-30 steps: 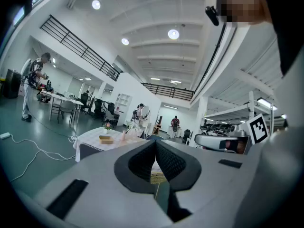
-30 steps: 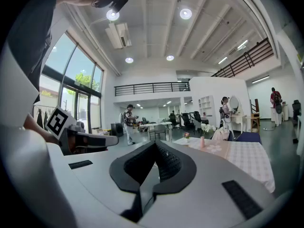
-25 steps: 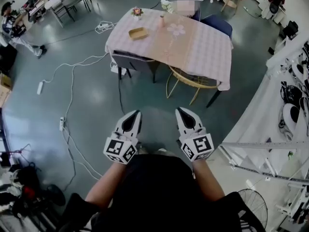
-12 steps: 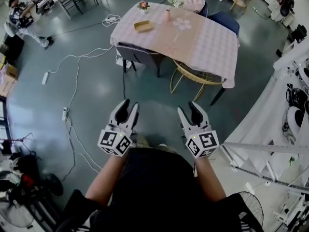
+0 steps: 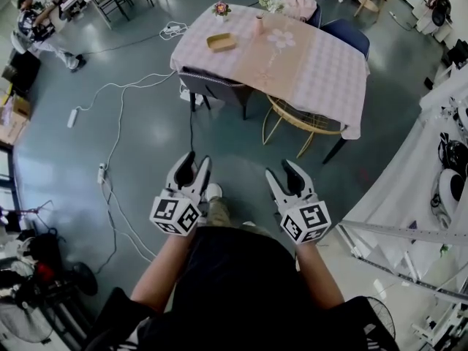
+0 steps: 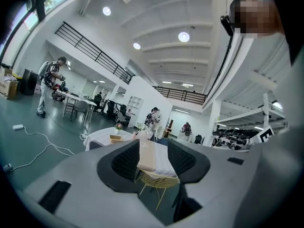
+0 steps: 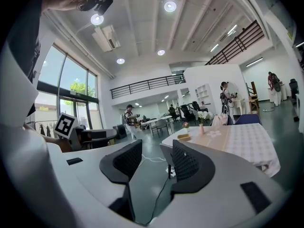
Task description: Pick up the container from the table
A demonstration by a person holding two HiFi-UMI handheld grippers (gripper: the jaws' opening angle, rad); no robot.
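The container [image 5: 221,42] is a shallow tan tray on the far left part of a table [image 5: 322,72] with a pink checked cloth, several steps ahead of me. It also shows small in the left gripper view, container [image 6: 115,137], and in the right gripper view, container [image 7: 183,137]. My left gripper [image 5: 191,165] and right gripper [image 5: 282,170] hang side by side in front of my body, over the floor and far short of the table. Both pairs of jaws are opening, with nothing between them, as seen at the left gripper [image 6: 154,158] and the right gripper [image 7: 153,159].
A pink vase [image 5: 259,24] and flowers [image 5: 221,9] stand near the container. A dark chair [image 5: 212,90] and a yellow wire chair [image 5: 300,119] are tucked at the table's near side. Cables [image 5: 117,93] and a power strip [image 5: 101,172] lie on the floor at left; white frames [image 5: 409,167] stand at right.
Both grippers went from shut to open and sank a little. The table has shifted slightly right in the head view, and a shoe now shows between the grippers.
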